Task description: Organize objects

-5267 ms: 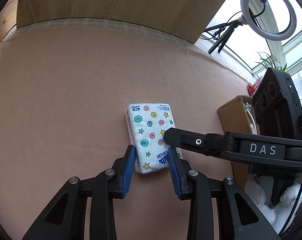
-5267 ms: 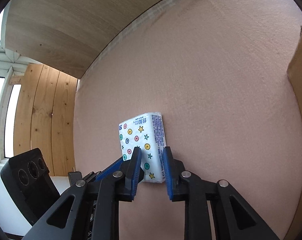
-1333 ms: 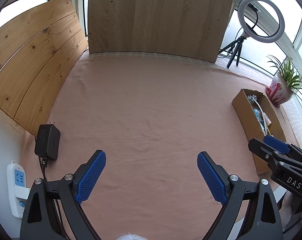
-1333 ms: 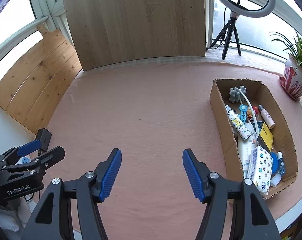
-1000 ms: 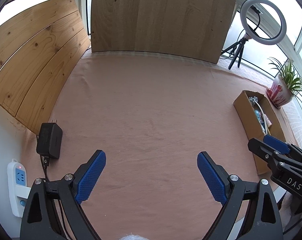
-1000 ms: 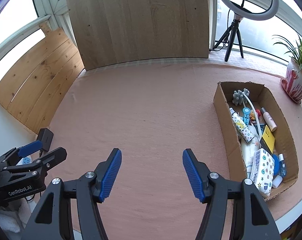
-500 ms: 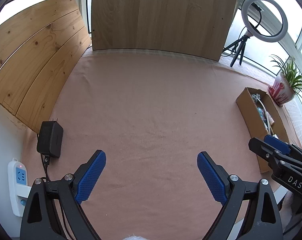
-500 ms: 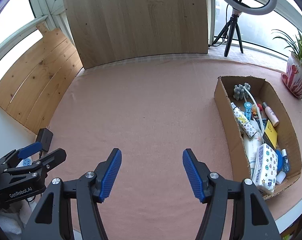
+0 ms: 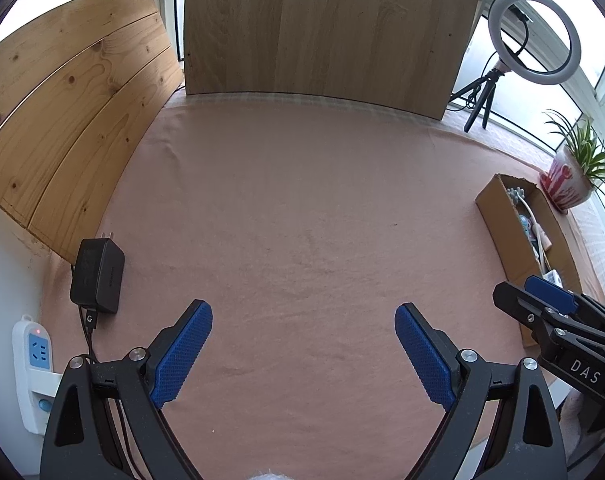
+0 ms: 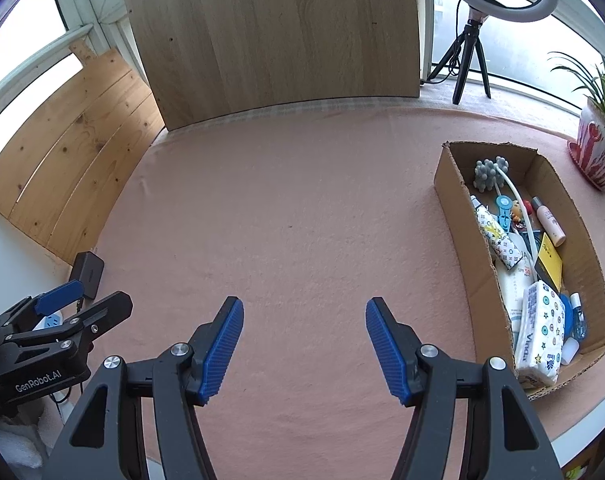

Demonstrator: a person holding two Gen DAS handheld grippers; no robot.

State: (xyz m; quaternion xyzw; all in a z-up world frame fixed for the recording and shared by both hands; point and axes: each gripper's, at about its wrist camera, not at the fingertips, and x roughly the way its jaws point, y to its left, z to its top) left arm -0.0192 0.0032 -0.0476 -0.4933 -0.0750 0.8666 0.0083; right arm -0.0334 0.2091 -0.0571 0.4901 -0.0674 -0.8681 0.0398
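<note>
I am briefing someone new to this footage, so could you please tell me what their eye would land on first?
Probably the cardboard box at the right edge of the pink tablecloth, crammed with small items, a star-patterned tissue pack at its near end. Next, the right gripper and left gripper, jaws wide open and holding nothing, over bare cloth.

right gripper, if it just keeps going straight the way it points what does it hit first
Probably only the pink cloth: the open right gripper has nothing lying ahead, and the cardboard box sits off to its right. Depth is unclear.

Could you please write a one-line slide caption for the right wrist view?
Open right gripper hovers over the pink tablecloth; tissue pack sits in the cardboard box.
</note>
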